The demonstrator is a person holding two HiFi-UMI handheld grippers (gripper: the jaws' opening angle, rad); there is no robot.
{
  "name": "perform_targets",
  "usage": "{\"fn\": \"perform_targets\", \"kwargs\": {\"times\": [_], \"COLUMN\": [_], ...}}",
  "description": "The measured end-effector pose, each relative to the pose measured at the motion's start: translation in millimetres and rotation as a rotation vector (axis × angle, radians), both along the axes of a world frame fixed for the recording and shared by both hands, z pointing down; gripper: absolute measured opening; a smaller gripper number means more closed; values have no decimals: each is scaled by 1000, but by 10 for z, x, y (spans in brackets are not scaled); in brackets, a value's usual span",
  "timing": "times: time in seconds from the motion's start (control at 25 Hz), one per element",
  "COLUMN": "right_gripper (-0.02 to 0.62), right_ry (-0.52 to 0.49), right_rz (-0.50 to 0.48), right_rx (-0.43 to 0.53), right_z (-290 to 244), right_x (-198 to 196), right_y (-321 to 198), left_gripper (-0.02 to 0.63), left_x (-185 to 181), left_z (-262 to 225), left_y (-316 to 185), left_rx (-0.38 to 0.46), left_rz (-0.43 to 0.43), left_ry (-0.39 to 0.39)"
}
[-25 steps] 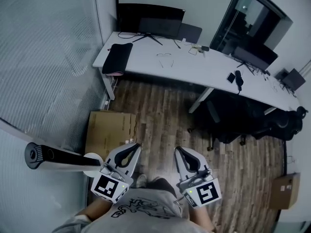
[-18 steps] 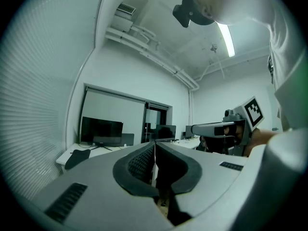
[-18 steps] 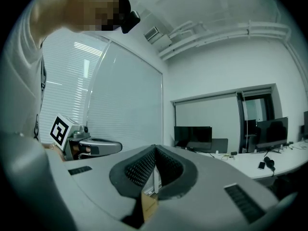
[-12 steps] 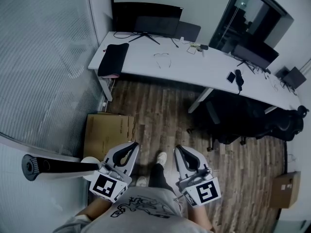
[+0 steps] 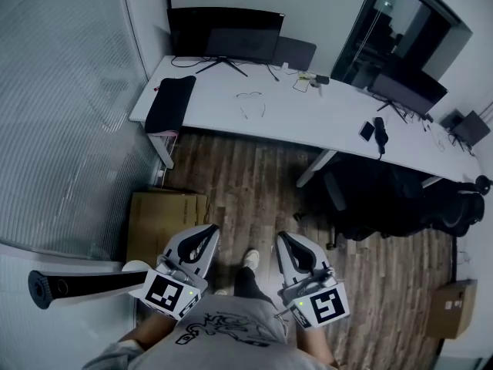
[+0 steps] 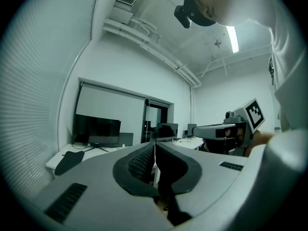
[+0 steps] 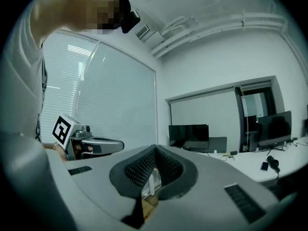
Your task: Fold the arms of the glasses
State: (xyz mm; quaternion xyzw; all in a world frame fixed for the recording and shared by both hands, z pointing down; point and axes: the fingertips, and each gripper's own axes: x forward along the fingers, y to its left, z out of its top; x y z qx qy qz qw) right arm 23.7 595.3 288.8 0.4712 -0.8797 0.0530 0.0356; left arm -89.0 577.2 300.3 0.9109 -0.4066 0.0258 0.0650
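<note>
The glasses, a thin wire frame with arms spread, lie on the white desk far ahead of me. Both grippers are held low, close to my body and far from the desk. My left gripper is shut with nothing between its fingers; in the left gripper view its jaws meet along a thin line. My right gripper is likewise shut and empty, its dark pads pressed together. Each gripper shows in the other's view: the right gripper and the left gripper.
A black monitor, a black pad and a phone are on the desk. A dark office chair stands before its right half. Cardboard boxes sit on the wooden floor by the glass wall; a black tube lies at the left.
The person has stepped forward across the wood floor; the desk, glasses and box have shifted left and down in the head view. Both grippers stay shut and level.
</note>
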Motion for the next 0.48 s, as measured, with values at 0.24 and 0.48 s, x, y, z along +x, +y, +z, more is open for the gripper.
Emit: {"fn": "perform_targets", "kwargs": {"times": [0.24, 0.48], "right_gripper": [9, 9], "right_ry": [0, 4], "right_rz": [-4, -11], "right_rx": [-7, 3], "right_z": [-5, -64], "right_x": [386, 810], "right_y": [-550, -1042], "left_gripper": [23, 23], "left_x": [380, 798], "left_z": [-29, -135], "left_y": [-540, -1018], "left_rx": [-7, 6], "left_rz": [-3, -11], "left_ry": [3, 11]}}
